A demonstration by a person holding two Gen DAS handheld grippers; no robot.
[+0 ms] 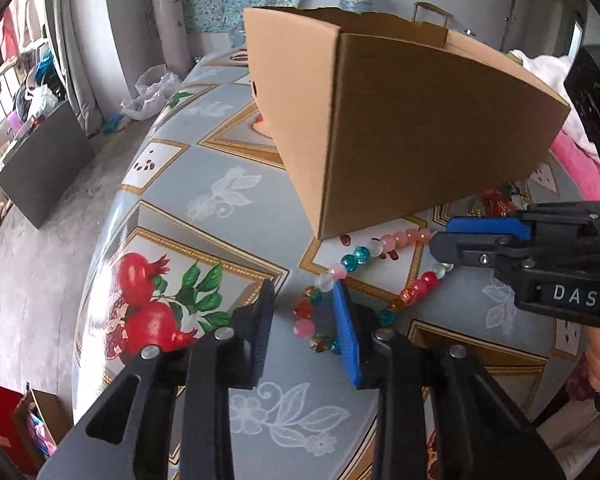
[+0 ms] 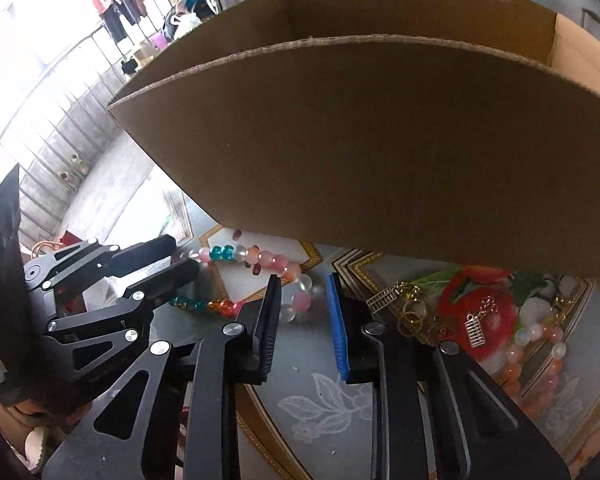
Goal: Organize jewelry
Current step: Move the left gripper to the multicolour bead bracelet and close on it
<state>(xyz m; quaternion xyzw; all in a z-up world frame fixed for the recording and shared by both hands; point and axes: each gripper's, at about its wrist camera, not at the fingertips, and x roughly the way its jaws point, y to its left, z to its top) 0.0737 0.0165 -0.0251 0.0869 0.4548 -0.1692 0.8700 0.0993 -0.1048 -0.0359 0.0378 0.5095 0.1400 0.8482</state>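
Left wrist view: a looped string of round glass-like beads in pink, teal, orange and clear [image 1: 350,262] lies flat on the grey-blue patterned tablecloth [image 1: 204,168], just short of the tall brown open-topped cardboard box [image 1: 420,128].
Long axis: the loop stretches on a slant from the left gripper [image 1: 304,330] up and away to the right gripper [image 1: 440,238], one end at each tool.
Left gripper: released; the near end of the loop sits between its fingers, close by the blue pad, with a clear gap on the black finger's side.
Right gripper: its own camera shows pink and clear beads [image 2: 302,300] between the fingers of the right gripper [image 2: 304,320], with table visible on both sides (so not clenched on them).
Nearer hand: neither, judging by this; each straddles its own end.
Deciding relation: the box [image 2: 380,152] stands directly ahead of both tools, just past the strand, its wall rising above them; I judge the beads must go up over the rim, not forward.
Only the right view shows: the left gripper [image 2: 184,258] side-on, plus gold-coloured charm chains [image 2: 476,320] and a second pale pink-and-orange bead strand [image 2: 540,344] to the right of the tool.
Only the left view shows: the whole loop at once.
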